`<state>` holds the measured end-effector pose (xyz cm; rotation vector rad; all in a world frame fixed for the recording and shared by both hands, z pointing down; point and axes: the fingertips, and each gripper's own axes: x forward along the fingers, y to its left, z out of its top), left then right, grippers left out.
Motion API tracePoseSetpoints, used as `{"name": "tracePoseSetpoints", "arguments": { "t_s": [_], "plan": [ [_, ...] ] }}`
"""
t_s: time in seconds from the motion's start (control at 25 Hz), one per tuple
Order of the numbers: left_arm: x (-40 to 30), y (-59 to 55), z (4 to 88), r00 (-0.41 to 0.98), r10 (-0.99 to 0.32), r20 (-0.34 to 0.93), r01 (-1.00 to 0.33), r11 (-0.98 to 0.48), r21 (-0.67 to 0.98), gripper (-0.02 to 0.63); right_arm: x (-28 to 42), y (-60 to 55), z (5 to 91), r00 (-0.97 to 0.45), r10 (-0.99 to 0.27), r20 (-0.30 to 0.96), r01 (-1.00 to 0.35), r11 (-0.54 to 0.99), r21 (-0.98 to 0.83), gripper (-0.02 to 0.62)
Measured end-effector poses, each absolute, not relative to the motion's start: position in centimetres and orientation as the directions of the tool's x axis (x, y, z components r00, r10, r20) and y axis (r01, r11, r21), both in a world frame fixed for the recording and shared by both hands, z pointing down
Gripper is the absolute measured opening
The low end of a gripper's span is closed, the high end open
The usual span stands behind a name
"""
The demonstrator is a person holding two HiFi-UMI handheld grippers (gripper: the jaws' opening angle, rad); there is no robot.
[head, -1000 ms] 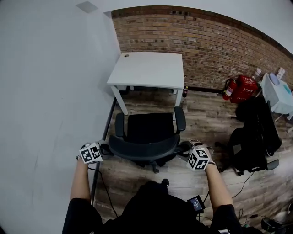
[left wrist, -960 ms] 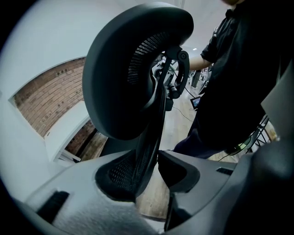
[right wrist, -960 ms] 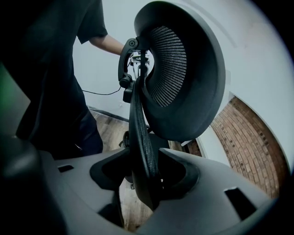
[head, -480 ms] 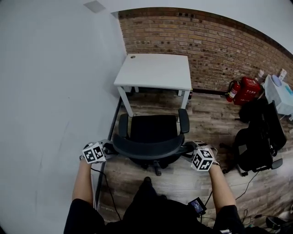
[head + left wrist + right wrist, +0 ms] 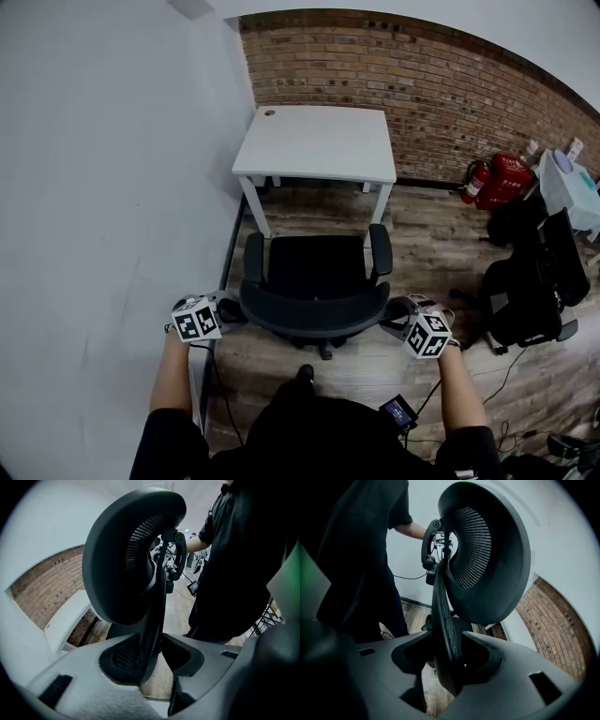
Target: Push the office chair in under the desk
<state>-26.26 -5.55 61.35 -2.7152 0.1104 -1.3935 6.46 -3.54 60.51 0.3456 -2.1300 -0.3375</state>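
A: Where is trouble likeliest from here?

B: At the desk (image 5: pixel 319 141). The office chair (image 5: pixel 314 277) stands just in front of it with its seat facing in, and none of it is under the top yet. Its armrests (image 5: pixel 379 251) look about as wide apart as the desk's front legs (image 5: pixel 382 208), so a skewed push could jam one against a leg. The castors (image 5: pixel 325 352) could also swing the chair toward the white wall (image 5: pixel 112 187) close on the left.

A: And the hold itself?

B: The left gripper (image 5: pixel 228 311) and the right gripper (image 5: pixel 394 319) each clamp a side edge of the backrest (image 5: pixel 314 317), jaws closed on that thin rim. If the person pushes harder on one side, the rim could slide out.

A: What does each view add?

B: Only the head view shows the desk, its legs and the gap to cover. Only the gripper views show the rim pinched between the jaws, with the headrest (image 5: pixel 126 559) above it and the person's dark clothing behind the chair.
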Motion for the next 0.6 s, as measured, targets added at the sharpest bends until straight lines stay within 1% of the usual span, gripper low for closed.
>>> {"name": "tracePoseSetpoints", "arguments": {
  "t_s": [0.32,0.44,0.6],
  "plan": [
    [-27.2,-6.4,61.5,0.587,-0.078,0.806,-0.009,-0.996,-0.09,0.152,5.5,-4.2,60.5,-0.555,-0.346,0.756,-0.12,0.933,0.339,0.196],
    [-27.3,-7.3,61.3,0.594,-0.074,0.801,0.002,-0.996,-0.093,0.151,5.3,-5.4,60.6,-0.546,-0.349,0.762,-0.124,0.933,0.339,0.196],
    [-27.7,-8.5,61.2,0.598,-0.077,0.798,0.018,-0.994,-0.109,0.15,5.0,-6.6,61.1,-0.535,-0.32,0.782,-0.107,0.944,0.314,0.186]
  ]
}}
